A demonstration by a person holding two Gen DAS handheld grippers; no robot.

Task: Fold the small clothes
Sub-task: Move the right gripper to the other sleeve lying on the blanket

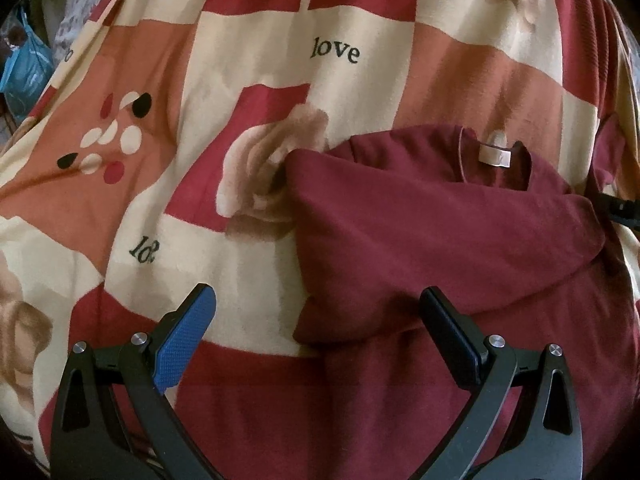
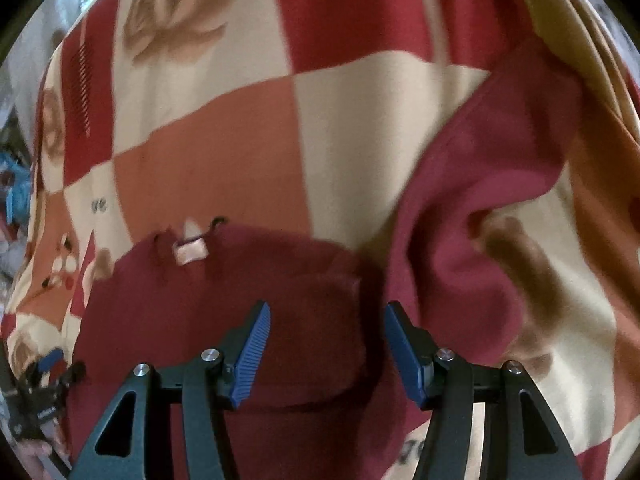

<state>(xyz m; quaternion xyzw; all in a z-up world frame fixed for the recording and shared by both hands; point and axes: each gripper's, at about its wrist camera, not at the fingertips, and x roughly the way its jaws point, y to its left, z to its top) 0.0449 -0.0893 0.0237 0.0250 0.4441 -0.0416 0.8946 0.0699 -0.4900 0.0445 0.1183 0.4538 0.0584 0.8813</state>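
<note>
My left jaws (image 1: 318, 308) stand wide apart with nothing between them; the blue pad (image 1: 182, 344) on one side shows at the lower left of the left wrist view, over the bedspread (image 1: 248, 60), and the other finger sits over the maroon shirt (image 1: 440, 232). I cannot tell whether either tip touches cloth.

My right jaws (image 2: 327, 322) are about half apart and grip nothing; the shirt (image 2: 248, 280) lies between and below the two blue pads, at the bottom centre of the right wrist view.

The shirt lies flat on the bed, in the lower right of the left wrist view. One sleeve is folded in across its body, and the collar with its pale label (image 1: 493, 157) points to the upper right. In the right wrist view the label (image 2: 190, 250) sits left of centre.

The bedspread is a patchwork of red, cream and orange squares with roses and the word "love" (image 1: 335, 51). A blue bag (image 1: 24, 68) sits at the far left edge, and I cannot see what is in it.
</note>
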